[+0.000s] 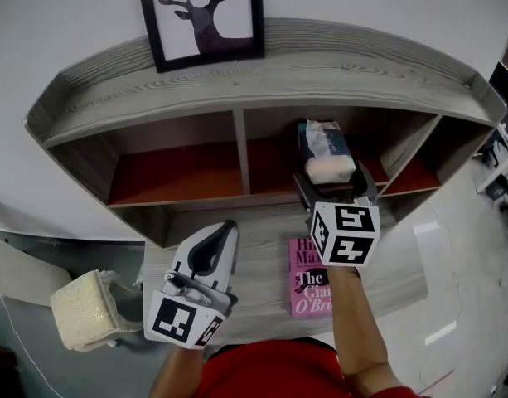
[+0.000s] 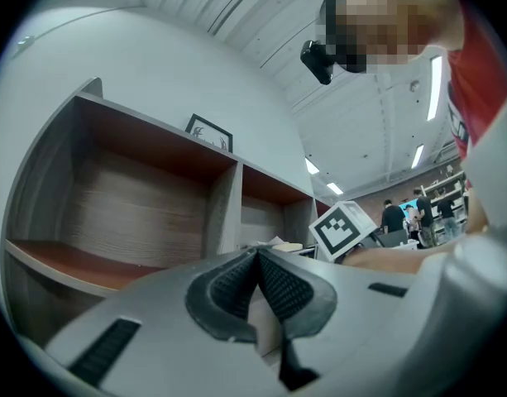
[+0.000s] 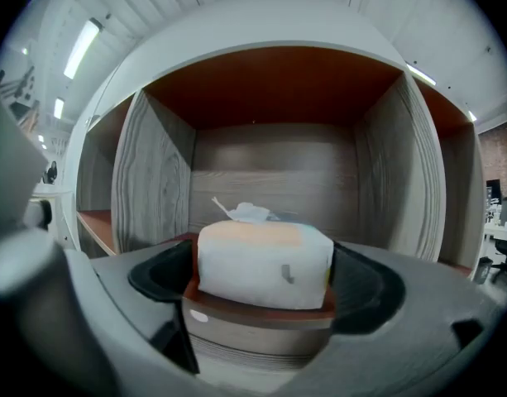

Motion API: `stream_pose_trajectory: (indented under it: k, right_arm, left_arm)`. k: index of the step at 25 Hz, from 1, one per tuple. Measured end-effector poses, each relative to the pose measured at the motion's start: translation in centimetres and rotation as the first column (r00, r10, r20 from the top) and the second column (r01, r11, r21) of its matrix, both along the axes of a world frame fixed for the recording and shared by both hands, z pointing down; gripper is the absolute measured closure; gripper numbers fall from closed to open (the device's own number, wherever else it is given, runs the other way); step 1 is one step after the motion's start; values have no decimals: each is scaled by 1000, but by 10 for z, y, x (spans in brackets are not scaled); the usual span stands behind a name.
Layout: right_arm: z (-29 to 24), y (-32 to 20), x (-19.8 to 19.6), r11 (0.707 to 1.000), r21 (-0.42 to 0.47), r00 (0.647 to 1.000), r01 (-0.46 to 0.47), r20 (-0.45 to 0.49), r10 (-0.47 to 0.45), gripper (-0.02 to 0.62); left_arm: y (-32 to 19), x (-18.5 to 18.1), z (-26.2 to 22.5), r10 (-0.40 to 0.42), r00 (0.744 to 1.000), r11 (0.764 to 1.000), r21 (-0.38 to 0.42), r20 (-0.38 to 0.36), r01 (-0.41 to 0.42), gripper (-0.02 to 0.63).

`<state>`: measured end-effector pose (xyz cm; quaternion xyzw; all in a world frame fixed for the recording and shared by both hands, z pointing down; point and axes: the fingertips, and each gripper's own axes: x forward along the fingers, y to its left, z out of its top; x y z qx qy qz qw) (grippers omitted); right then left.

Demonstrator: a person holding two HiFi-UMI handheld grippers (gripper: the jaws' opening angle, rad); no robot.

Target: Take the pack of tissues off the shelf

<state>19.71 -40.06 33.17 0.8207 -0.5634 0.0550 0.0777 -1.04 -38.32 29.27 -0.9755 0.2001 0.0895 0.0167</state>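
The pack of tissues [image 1: 326, 152] lies in the middle-right compartment of the grey wooden shelf [image 1: 237, 85], on its red floor, with a white tissue sticking up from the top. My right gripper [image 1: 333, 182] is at the compartment's front, open. Its jaws stand either side of the pack's near end [image 3: 265, 263], and the pads do not press on it. In the right gripper view the right gripper [image 3: 265, 281] frames the pack squarely. My left gripper [image 1: 229, 227] hangs lower left, in front of the shelf, shut and empty [image 2: 255, 259].
A framed deer picture [image 1: 202, 15] leans on the shelf top. A pink book [image 1: 310, 279] lies on the lower ledge under my right arm. A cream foam block [image 1: 84, 309] sits at the lower left. The left compartment [image 1: 175, 172] holds nothing.
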Motion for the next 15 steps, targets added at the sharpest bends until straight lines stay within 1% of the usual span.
stream_pose_trajectory:
  k: [2, 5, 11, 15]
  right_arm:
    - [4, -2, 1, 1000, -19, 1000, -12, -6, 12, 117]
    - [4, -1, 4, 999, -19, 1000, -26, -12, 26, 153]
    - [3, 0, 5, 1000, 2, 999, -27, -22, 27, 183]
    - [-6, 7, 1, 999, 36, 999, -17, -33, 18, 190]
  left_arm:
    - [-1, -2, 1, 2, 1000, 1000, -3, 0, -2, 597]
    - [-2, -5, 3, 3, 1000, 1000, -8, 2, -3, 597]
    - [0, -11, 2, 3, 1000, 1000, -5, -3, -3, 597]
    - [4, -16, -2, 1, 1000, 1000, 1, -8, -1, 597]
